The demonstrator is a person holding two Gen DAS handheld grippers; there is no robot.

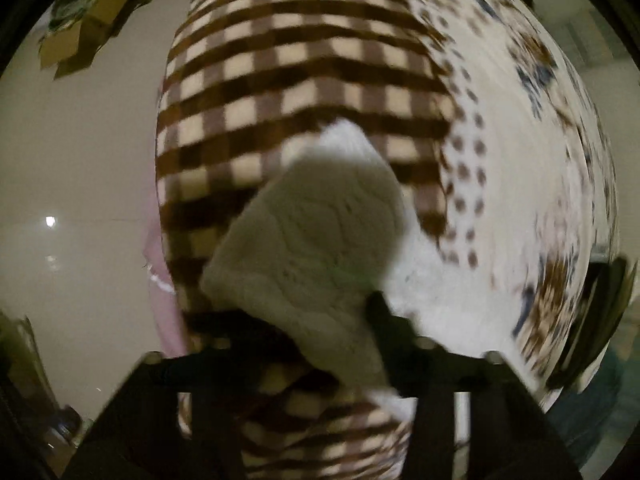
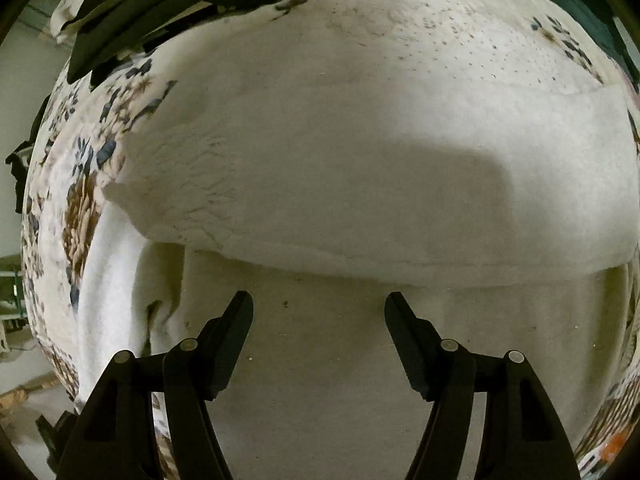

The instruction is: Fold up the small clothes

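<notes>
Black fingers of the left gripper were closed on a white fleece garment above the checked blanket. Right gripper hung with jaws apart, holding nothing, over the same garment spread across the floral bedcover; dark clothing lay at its far edge.

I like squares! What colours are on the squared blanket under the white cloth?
Brown and cream checks on the checked blanket, clearest in the left wrist view.
</notes>
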